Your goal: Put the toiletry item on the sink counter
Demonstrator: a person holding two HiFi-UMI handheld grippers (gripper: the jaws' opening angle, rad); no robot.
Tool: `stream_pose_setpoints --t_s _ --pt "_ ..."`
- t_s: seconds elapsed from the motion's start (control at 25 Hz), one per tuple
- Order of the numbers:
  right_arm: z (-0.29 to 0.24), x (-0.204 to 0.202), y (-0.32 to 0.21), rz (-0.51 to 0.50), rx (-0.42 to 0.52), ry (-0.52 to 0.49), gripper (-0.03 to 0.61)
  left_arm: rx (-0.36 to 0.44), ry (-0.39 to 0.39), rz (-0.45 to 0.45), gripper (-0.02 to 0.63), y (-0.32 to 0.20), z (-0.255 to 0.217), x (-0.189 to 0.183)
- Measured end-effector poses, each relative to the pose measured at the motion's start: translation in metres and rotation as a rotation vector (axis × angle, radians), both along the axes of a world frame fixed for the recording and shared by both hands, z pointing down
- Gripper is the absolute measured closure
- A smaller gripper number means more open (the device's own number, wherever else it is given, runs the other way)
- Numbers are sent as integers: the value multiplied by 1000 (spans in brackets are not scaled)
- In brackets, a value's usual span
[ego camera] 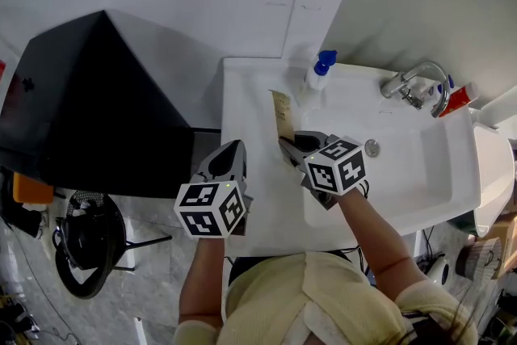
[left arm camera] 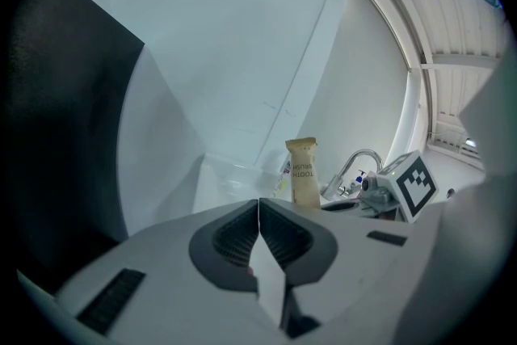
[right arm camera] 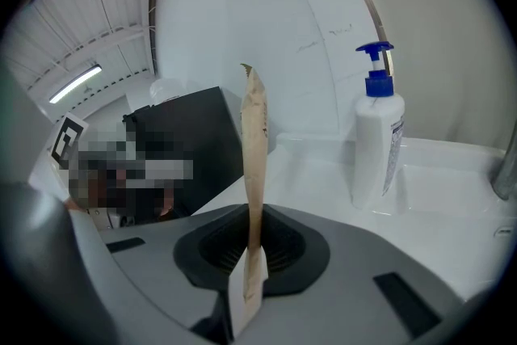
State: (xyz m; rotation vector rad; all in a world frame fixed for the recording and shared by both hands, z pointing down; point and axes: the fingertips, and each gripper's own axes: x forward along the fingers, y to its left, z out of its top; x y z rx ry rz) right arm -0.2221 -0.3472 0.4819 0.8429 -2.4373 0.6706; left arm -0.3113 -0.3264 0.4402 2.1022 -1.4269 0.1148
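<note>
A tan paper toothbrush packet stands upright above the white sink counter. My right gripper is shut on its lower end, and the packet sticks up edge-on between the jaws in the right gripper view. My left gripper hovers over the counter's left part, shut with nothing between its jaws. The packet is ahead of it and to the right.
A white pump bottle with a blue top stands at the back of the counter. The chrome tap and a red-capped tube are behind the basin. A black bin sits left of the sink.
</note>
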Motion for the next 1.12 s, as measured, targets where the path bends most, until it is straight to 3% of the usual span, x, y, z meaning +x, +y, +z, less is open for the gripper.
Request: stream_pose_setpoints --t_s 1.12 --pt "21 -8 -48 81 62 104 531 -38 -22 1 575 -30 27 -9"
